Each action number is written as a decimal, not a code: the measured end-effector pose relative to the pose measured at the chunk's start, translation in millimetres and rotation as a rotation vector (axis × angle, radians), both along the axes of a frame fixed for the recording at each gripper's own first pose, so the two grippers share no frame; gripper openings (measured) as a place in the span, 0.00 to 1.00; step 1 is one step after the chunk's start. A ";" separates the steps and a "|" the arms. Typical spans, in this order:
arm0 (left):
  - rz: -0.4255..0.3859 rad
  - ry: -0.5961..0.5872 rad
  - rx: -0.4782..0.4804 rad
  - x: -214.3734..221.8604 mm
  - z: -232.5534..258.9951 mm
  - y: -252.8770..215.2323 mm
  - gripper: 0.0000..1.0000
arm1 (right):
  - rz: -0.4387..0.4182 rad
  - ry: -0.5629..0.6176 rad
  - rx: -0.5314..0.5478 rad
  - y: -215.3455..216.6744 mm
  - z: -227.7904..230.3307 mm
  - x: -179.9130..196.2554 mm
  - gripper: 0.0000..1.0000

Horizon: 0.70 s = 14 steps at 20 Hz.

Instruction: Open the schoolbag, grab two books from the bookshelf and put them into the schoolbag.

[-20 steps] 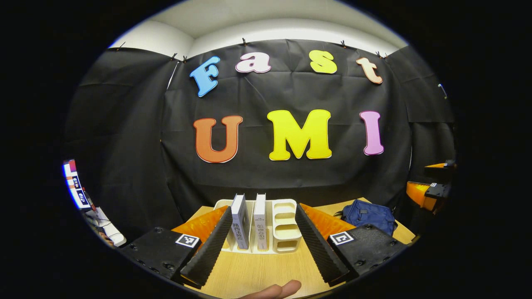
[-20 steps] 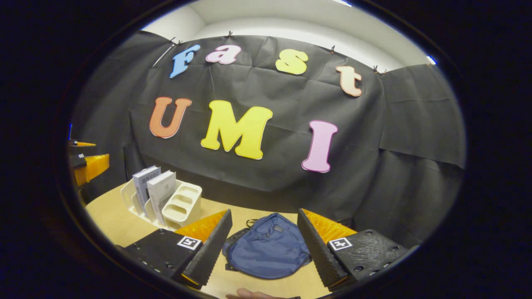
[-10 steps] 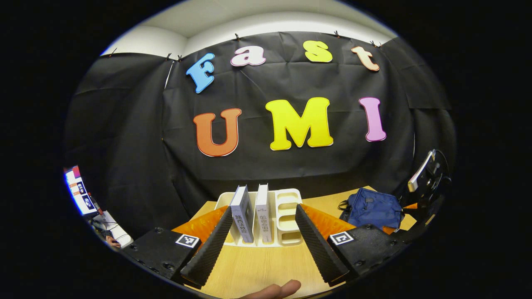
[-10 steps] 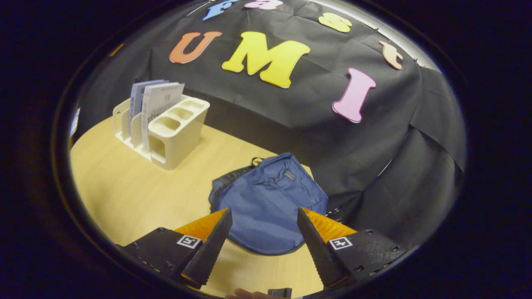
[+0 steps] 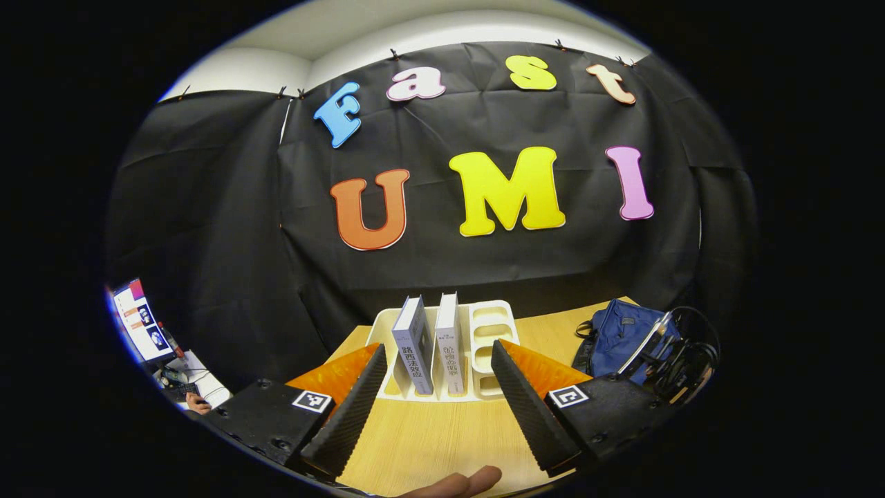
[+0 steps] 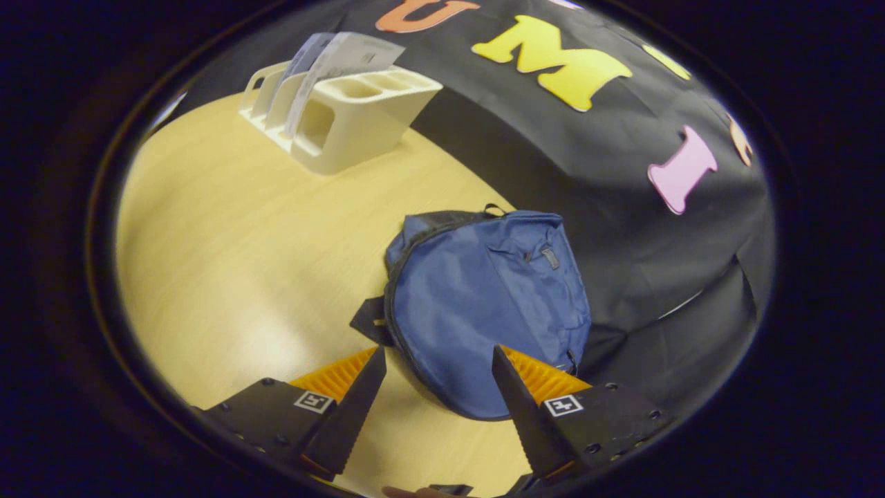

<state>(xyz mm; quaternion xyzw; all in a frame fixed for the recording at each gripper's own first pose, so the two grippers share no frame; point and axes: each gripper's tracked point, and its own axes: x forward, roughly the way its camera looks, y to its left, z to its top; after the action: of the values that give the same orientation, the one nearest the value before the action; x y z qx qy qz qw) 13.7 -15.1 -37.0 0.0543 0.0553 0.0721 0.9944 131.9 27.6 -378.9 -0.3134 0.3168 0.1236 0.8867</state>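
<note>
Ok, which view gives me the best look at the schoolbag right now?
The right gripper view: the schoolbag lies flat on the table, seen from above just ahead of the open right gripper. The left gripper view shows it small at the far right edge, partly hidden.

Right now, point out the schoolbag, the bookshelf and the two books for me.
Blue schoolbag [image 6: 484, 304]: right gripper view, middle of its front panel.
Cream bookshelf [image 5: 492, 332]: left gripper view, its empty right-hand compartments.
Left book [image 5: 413, 346]: left gripper view, its spine.
Right book [image 5: 449, 346]: left gripper view, its spine.
</note>
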 end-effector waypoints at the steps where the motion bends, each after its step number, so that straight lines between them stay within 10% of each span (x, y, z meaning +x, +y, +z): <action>1: 0.002 0.005 -0.001 0.7 -0.8 -1.3 0.98 | 0.020 0.003 -0.041 -2.3 -4.3 4.6 0.99; 5: 0.028 -0.011 0.021 1.8 8.1 -5.6 0.98 | 0.035 -0.006 -0.081 -2.9 1.1 21.3 0.93; 8: 0.033 0.000 0.019 5.3 8.9 -13.5 0.97 | 0.022 -0.019 -0.099 -0.9 6.8 33.5 0.51; 9: 0.043 0.001 0.021 5.4 10.3 -14.7 0.97 | 0.020 -0.015 -0.108 0.6 5.8 37.7 0.59; 10: 0.056 0.003 0.025 5.2 11.3 -15.7 0.98 | 0.016 0.000 -0.114 2.5 2.3 42.6 0.40; 14: 0.087 0.022 0.025 7.6 13.8 -31.4 0.98 | 0.006 0.085 -0.134 5.5 -21.1 54.0 0.27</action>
<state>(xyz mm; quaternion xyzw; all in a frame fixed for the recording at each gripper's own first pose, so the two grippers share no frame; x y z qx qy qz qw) 21.3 -46.5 -23.2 0.0649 0.0678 0.1152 0.9889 185.9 33.1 -400.0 -0.3672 0.3607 0.1179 0.8492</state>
